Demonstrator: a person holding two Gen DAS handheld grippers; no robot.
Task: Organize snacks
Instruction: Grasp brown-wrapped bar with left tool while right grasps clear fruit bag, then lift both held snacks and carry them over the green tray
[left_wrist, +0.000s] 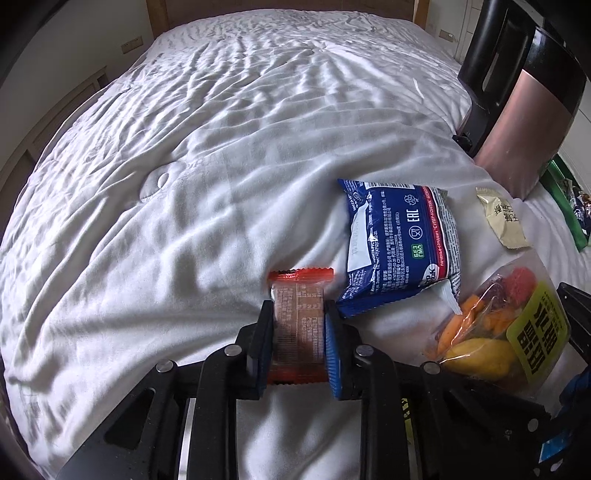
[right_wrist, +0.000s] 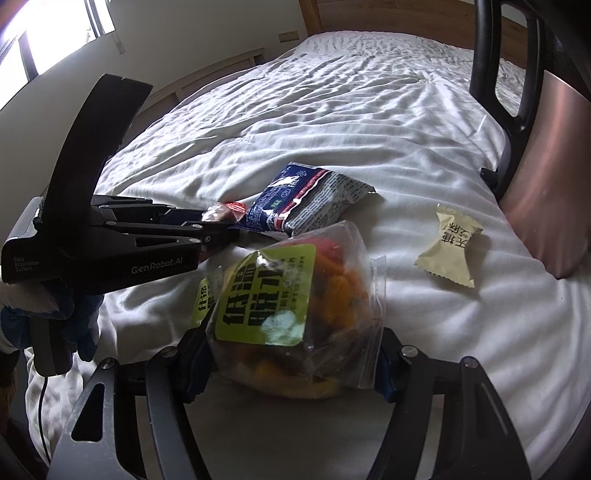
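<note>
Gripping an orange snack packet (left_wrist: 298, 325) in the left tongs (left_wrist: 295, 332), just left of the blue biscuit bag (left_wrist: 399, 251); right tongs (right_wrist: 291, 365) clenched on a clear bag (right_wrist: 295, 306) of dried fruit, on the bed (left_wrist: 184, 147).

Daylight enters from a window (right_wrist: 55, 22) at upper left of the right wrist view, blown out to white. It rakes across the white bedsheet (left_wrist: 221, 147), giving soft striped shadows on wrinkles. Both views sharp at centre; fisheye bends edges, corners vignette dark; glare on the clear snack bag (right_wrist: 295, 295).
</note>
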